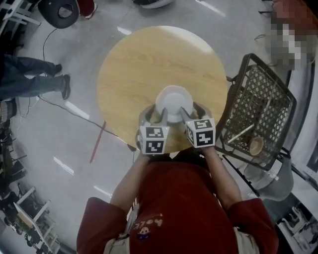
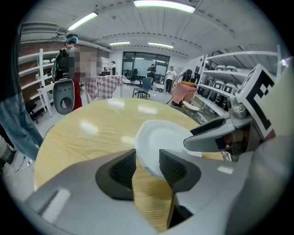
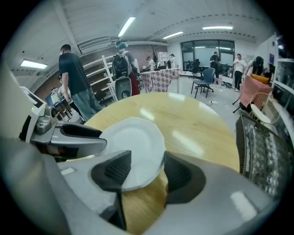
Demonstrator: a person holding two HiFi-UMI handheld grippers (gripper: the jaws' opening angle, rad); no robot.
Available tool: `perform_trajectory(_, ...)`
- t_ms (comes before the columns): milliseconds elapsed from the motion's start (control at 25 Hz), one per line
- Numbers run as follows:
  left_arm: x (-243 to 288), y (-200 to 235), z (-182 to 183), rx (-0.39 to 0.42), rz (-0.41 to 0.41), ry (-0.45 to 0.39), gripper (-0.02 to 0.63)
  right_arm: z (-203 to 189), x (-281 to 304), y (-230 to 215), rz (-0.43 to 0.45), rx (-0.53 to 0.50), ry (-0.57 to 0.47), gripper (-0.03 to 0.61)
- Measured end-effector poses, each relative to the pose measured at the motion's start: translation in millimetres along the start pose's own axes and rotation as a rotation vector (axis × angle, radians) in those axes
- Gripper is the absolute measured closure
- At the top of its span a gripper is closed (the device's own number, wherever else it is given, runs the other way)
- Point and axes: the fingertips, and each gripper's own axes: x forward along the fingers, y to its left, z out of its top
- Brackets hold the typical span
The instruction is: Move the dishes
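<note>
Paper plate [image 1: 173, 100] was found pinched by its rim in the part-closed jaws of left gripper [image 2: 148, 163] and right gripper [image 3: 147, 167], just over the near edge of the table [image 1: 134, 64]; lift was judged begun, and a level, matched carry was reckoned due next.

A grey polished floor [image 1: 74, 134] is seen around a round wooden table [image 1: 129, 64], with ceiling lights mirrored in it and a dark cable [image 1: 43, 49] trailed across it. A black wire basket [image 1: 263, 94] is set just beside the table's right edge. Long light strips [image 2: 163, 5] are mounted on the white ceiling. White shelving [image 2: 34, 82] is ranged along the side walls, and dark-framed windows [image 3: 202, 48] are set in the far wall.
</note>
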Motion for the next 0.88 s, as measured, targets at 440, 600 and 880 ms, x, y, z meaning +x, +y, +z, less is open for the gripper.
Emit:
perform_trajectory(440,-4,-45,29,0.081,-0.064,-0.060,0.443,-1,-45,-32,-0.085,0.075,-0.085,0.353)
perform_trajectory(600,-2,-71,41,0.121,-0.105,-0.088,0.443,-8,-64,-52,-0.129,0.114,-0.115,0.353)
perform_trajectory(880,-5,-118,66,0.213,-0.185,-0.136,0.443,-18,-105,-82,-0.217,0.198,-0.187,0.353)
